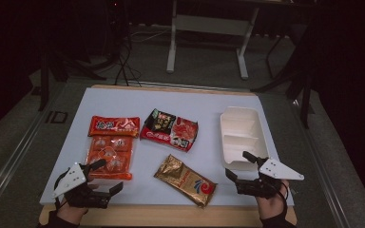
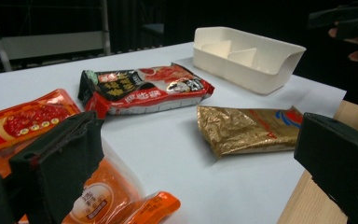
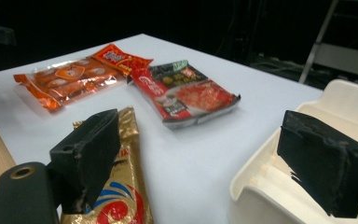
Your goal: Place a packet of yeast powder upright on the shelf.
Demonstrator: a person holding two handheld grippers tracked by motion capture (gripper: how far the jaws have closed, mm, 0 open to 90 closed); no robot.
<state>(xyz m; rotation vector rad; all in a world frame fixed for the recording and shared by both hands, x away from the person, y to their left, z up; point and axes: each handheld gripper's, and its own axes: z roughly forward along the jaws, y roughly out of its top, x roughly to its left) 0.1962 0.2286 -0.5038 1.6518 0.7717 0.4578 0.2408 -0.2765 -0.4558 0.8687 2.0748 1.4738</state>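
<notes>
Four snack packs lie on the white board (image 1: 123,99). A red packet (image 1: 114,126) touches an orange bag of small wrapped pieces (image 1: 110,154) at the left. A red-and-black pack (image 1: 169,129) sits mid-table and a gold pack (image 1: 185,179) near the front. A white divided tray (image 1: 241,135) stands at the right. My left gripper (image 1: 110,175) hovers open at the front end of the orange bag (image 2: 102,196), with the gold pack (image 2: 251,128) seen beyond its jaws. My right gripper (image 1: 236,164) is open at the tray's front corner (image 3: 307,186), gold pack (image 3: 121,186) below its left jaw.
The board's wooden front edge (image 1: 171,216) runs just behind both hands. Bare white surface lies between the gold pack and the tray. Beyond the table are a dark floor and a white desk frame (image 1: 209,28).
</notes>
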